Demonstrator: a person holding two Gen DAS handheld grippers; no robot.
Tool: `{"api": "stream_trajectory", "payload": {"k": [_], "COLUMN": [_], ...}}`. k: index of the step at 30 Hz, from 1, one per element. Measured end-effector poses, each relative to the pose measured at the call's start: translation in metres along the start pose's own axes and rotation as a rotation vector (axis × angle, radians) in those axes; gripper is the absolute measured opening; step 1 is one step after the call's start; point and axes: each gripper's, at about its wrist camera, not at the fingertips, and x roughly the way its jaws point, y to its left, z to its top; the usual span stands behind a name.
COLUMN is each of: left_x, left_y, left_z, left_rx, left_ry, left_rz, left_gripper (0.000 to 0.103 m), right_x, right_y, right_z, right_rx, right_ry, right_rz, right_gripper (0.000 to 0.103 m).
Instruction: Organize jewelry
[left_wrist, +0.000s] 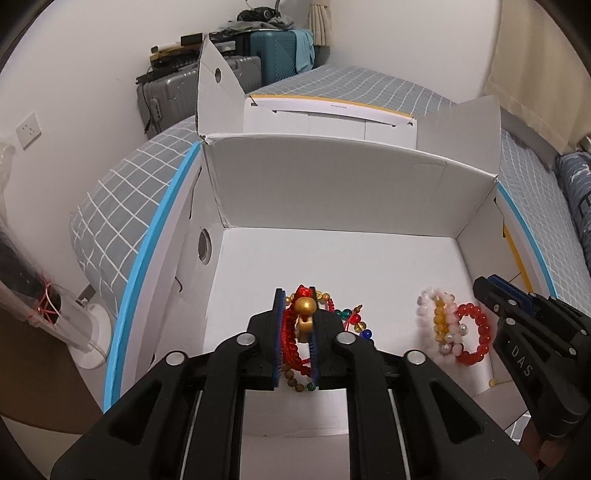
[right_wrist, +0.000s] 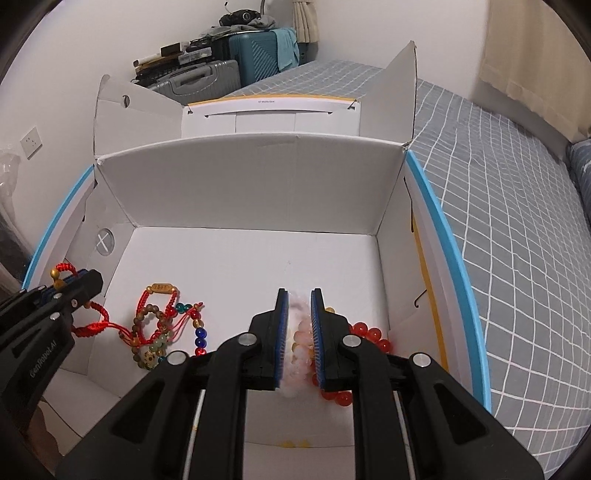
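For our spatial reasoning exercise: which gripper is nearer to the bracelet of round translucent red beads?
Right. The right gripper is directly beside the red bead bracelet, straddling the pink-and-white bracelet touching it; the left gripper is over the red cord pile across the box.

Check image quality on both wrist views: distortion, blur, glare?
Left wrist: strong fisheye bending of the box walls, dark vignette corners, beads sharp. Right wrist: same distortion; pale beads between the right gripper pads look soft and washed out.

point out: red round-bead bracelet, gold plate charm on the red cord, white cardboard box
red round-bead bracelet (left_wrist: 476, 334), left wrist view, right arc of beads
gold plate charm (right_wrist: 161, 287), right wrist view, plate centre
white cardboard box (right_wrist: 251, 184), right wrist view, back wall
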Motion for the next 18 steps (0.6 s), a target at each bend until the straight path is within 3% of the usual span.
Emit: {"api": "stream_trajectory", "payload": {"k": [1, 2, 4, 6, 9, 18], "left_x": [-0.002, -0.005, -0.012, -0.022, -0.032, -0.076], "left_y": [0.000, 0.000, 0.000, 0.002, 0.005, 0.014], "left_z": [0.000, 0.000, -0.001, -0.001, -0.002, -0.011], "left_rx": [0.000, -0.002, -0.007, -0.011, -0.013, -0.024], "left_ry": [-0.004, -0.015, -0.039, -0.069, -0.094, -0.193], "left_rz": [0.000, 0.004, 0.013, 0.029, 0.034, 0.014], "left_gripper": [0.021, 0.026, 0.052, 0.064, 0.071, 0.097], "right_x": [-0.002, -0.004, -0.011, -0.016, -0.025, -0.061], "right_y": [0.000, 0.000, 0.000, 0.001, 0.002, -0.003], "right_z": [0.000, -0.001, 0.000, 0.000, -0.001, -0.011], "right_rx": [0.001, 0.004, 0.006, -0.005, -0.016, -0.001], "right_ry": [-0.006, -0.015, -0.044, -0.058, -0.086, -0.145], "right_rz": [0.001, 0.003, 0.013, 0.017, 0.009, -0.010], "right_gripper": [0.043, 0.048, 0.058, 0.065, 0.076, 0.095]}}
